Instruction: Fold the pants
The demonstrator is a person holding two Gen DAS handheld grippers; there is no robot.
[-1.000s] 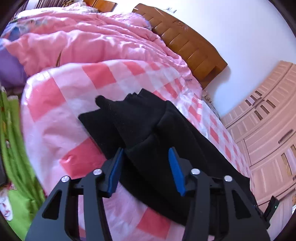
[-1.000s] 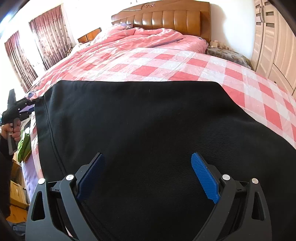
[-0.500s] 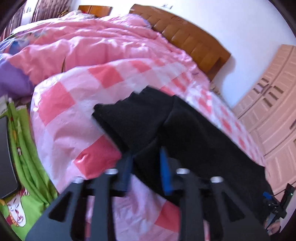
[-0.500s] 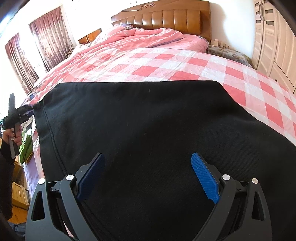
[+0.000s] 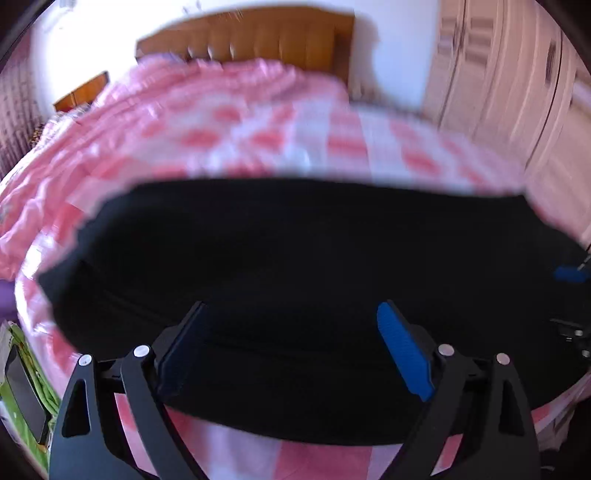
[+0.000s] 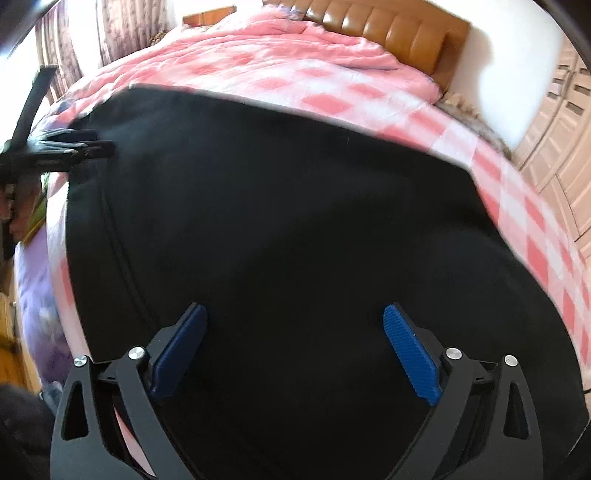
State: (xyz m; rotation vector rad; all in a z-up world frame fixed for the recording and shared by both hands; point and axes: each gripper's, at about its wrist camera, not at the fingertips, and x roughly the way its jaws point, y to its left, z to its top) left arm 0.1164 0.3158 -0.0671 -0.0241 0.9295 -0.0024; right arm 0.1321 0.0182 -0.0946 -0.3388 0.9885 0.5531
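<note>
While both tongs gape, one black pants point(image 5: 295, 258), one checked bed point(image 5: 258, 140)

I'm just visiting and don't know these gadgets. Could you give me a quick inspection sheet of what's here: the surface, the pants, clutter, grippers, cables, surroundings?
Surface: bed with pink checked sheet, rumpled pink quilt toward the headboard.
Job's things: black pants spread flat across the sheet.
Clutter: green item beside the bed; blurred, cannot identify.
Grippers: left gripper jaws just opened, wide apart above the pants, nothing between them; right gripper open over the pants.
Cables: nothing seen.
Surroundings: wooden headboard, curtains, pale wardrobe doors.
</note>
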